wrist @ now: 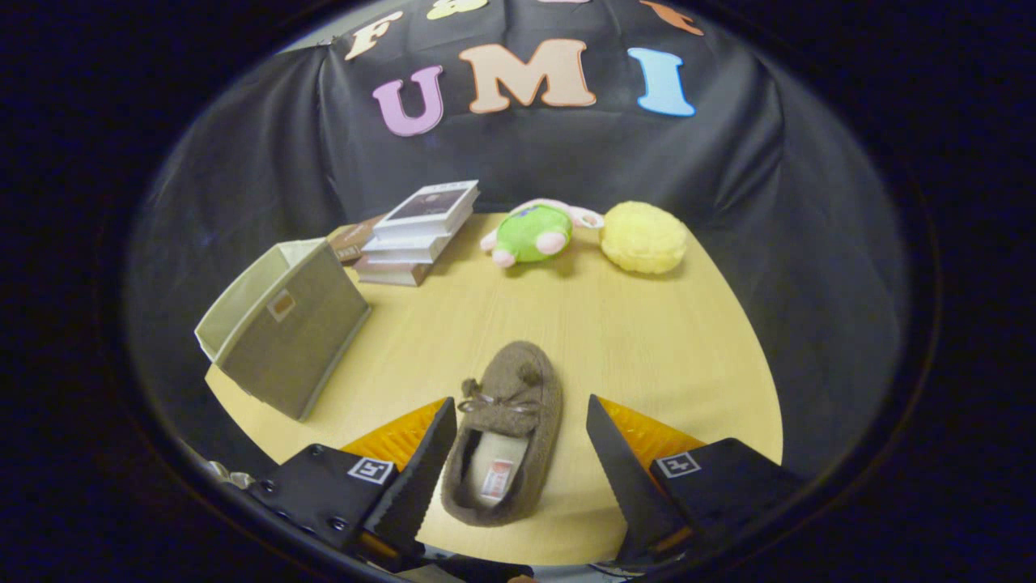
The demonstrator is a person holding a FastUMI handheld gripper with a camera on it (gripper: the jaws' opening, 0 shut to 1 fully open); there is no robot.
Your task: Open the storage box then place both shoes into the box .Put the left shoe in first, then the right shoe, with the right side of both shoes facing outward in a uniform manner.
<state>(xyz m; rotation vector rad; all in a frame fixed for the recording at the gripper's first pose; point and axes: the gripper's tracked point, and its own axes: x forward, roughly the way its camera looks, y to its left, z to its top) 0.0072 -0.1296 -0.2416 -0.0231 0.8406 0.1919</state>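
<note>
From my seat I see the black cloth wall (566,154) wrapping the whole back of the booth, its folds falling into shadow at both sides so I can't make out what lies past the table's edges. The wooden table (664,340) is pale yellow with a faint grain, and its near edge is cut off behind the gripper body.

The fabric storage box (283,332) sits well ahead of the left finger and off to that side, tipped so its open mouth faces away to the left; I can't see inside it. Beyond it, a stack of books (417,231) leans at the far side of the table, lower ones partly hidden under the top one. Far beyond the fingers, a green and pink plush toy (530,232) lies next to a yellow plush ball (643,236); whether they touch I can't tell.

One brown slipper (506,433) lies flat between the fingers, long axis running almost straight away from me, toe pointing ahead and slightly right, heel opening toward the gripper. Its heel end sits close to the left finger, possibly brushing it.

The gripper (522,417) has its jaws spread wide, straddling the slipper, the right finger clearly apart from it.
</note>
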